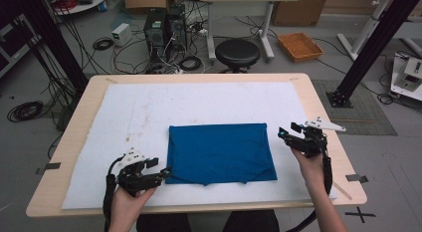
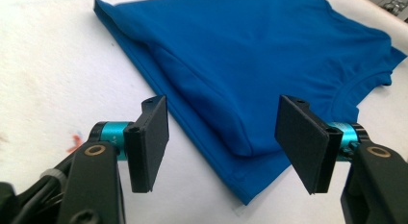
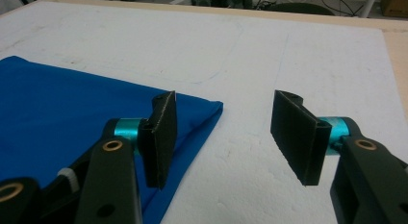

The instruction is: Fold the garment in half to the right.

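A blue T-shirt point(image 1: 220, 153) lies folded into a flat rectangle on the white cloth point(image 1: 149, 107) that covers the table point(image 1: 318, 107), between the two grippers. Its near-left corner sits just ahead of the left gripper point(image 1: 166, 171); in the left gripper view that corner point(image 2: 243, 197) points out between the two jaws, with the collar off to the right. The jaws stand wide apart with nothing between the pads.

The right gripper point(image 1: 284, 133) hovers just beside the shirt's far-right corner point(image 3: 214, 108). Its jaws are also wide open and hold nothing, with one jaw over the cloth edge and the other over bare white cover.

The shirt looks like thin knit fabric: light, soft and limp, so it will likely sag and unfold if lifted by one point. Several layers are stacked at the folded edges, though how many lie at the near corner is hard to tell. A pinch there should take every layer together, close to the corner. The folded left edge point(image 2: 144, 65) looks thicker and would give a firmer hold than the single hem. Nothing here is fragile, but the cloth may slip from a shallow bite.
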A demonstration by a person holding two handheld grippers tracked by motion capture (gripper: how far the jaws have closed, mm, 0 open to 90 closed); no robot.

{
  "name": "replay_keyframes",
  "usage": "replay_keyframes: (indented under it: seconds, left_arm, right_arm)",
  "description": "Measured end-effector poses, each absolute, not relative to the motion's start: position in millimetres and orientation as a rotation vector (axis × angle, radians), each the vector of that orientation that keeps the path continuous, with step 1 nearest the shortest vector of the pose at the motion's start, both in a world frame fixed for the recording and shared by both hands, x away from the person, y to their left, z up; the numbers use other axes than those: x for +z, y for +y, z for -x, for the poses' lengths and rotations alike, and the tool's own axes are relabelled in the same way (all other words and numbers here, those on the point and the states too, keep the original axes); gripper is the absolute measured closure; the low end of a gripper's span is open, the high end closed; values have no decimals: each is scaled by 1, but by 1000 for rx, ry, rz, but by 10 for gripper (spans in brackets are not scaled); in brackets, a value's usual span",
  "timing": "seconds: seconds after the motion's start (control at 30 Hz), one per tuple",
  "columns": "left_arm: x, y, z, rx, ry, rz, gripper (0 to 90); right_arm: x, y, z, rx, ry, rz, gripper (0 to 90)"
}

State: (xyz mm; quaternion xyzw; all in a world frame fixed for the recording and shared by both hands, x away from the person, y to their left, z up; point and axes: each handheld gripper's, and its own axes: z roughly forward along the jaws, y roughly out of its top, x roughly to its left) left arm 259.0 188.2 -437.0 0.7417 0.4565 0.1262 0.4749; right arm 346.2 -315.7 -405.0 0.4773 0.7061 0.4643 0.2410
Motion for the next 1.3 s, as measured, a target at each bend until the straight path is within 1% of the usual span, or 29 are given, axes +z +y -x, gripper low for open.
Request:
replay_keyframes:
  seconds: [0.13,0.4,0.5,0.57,0.6,0.73,0.83,0.9,1.03,1.2,1.3]
  left_arm:
    - [-445,181,-260,288,1181,-1819,366]
    - [-450,171,-259,312,1245,-1809,386]
    - [-453,168,-260,322,1278,-1816,436]
    - [-453,167,-260,343,1286,-1818,450]
    - [-452,166,-260,352,1292,-1823,477]
    - [-453,165,-259,378,1297,-1825,519]
    - [-454,162,-258,373,1278,-1829,601]
    - [-453,160,-257,384,1280,-1834,602]
    - [-454,159,-258,391,1287,-1831,638]
    - [-454,156,-258,378,1271,-1835,745]
    - [-453,154,-259,383,1266,-1836,782]
  right_arm:
    - [-406,-314,-346,1265,1939,-1301,427]
    - [-405,-314,-346,1265,1934,-1301,427]
    - [-405,-314,-345,1268,1935,-1299,428]
    - [-405,-314,-345,1265,1935,-1298,428]
    - [-405,-314,-345,1266,1934,-1297,428]
    - [-405,-314,-345,1264,1934,-1297,428]
    - [-405,-313,-345,1262,1935,-1298,428]
    - [-405,-312,-344,1261,1939,-1296,428]
    - [-405,-308,-344,1262,1945,-1286,429]
    - [-401,-298,-342,1270,1961,-1242,432]
    - [-397,-286,-342,1281,1990,-1204,438]
